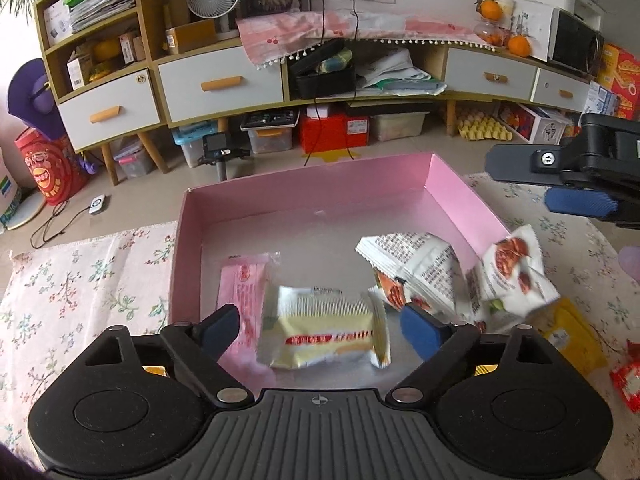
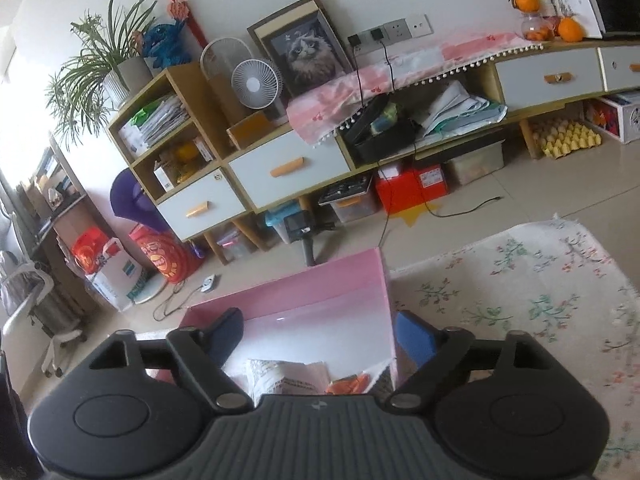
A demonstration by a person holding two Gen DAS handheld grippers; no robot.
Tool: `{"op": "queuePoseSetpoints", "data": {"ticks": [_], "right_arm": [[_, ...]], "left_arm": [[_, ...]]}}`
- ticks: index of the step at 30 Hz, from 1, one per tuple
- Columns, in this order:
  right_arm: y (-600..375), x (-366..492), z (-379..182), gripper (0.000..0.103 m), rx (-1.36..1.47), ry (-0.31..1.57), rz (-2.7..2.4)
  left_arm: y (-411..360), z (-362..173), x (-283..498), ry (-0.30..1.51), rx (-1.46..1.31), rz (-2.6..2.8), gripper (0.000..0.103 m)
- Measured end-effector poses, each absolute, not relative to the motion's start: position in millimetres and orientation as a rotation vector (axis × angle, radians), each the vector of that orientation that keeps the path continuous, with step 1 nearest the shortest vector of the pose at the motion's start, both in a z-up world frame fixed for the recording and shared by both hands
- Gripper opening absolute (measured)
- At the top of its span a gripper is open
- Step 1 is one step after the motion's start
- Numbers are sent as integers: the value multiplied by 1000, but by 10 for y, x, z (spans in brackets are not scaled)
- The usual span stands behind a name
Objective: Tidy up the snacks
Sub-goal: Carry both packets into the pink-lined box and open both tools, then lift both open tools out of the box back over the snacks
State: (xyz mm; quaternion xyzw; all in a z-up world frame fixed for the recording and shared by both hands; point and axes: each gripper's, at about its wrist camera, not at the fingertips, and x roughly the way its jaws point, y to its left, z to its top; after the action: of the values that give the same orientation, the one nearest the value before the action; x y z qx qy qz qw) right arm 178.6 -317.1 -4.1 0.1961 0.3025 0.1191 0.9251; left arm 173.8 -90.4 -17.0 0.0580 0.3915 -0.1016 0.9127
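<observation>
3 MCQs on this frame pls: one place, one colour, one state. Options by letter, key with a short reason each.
1. Where does the yellow-and-white snack packet lie?
A. on the floral cloth
B. inside the box
C. on a shelf

2. What colour is the box?
A. pink
B. green
C. brown

3. How are the left tongs?
A. shut on a packet
B. open, holding nothing
C. out of view

Key:
1 B: the packet rests on the box floor, between its walls.
2 A: the walls are pink in both wrist views.
3 B: the blue pads stand wide apart either side of the packet, with no grip on it.
</observation>
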Motion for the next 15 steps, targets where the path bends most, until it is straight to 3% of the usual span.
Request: {"op": "queuePoseSetpoints", "data": {"ticks": [4,15], "right_arm": [[-3182,1646,55,85,397,635,215],[-3038,1199,267,90,326,712,161]], "left_arm": [[-793,-85,1618,822,77,-209,91],[-409,94,1095,809,23,-199,99]]}}
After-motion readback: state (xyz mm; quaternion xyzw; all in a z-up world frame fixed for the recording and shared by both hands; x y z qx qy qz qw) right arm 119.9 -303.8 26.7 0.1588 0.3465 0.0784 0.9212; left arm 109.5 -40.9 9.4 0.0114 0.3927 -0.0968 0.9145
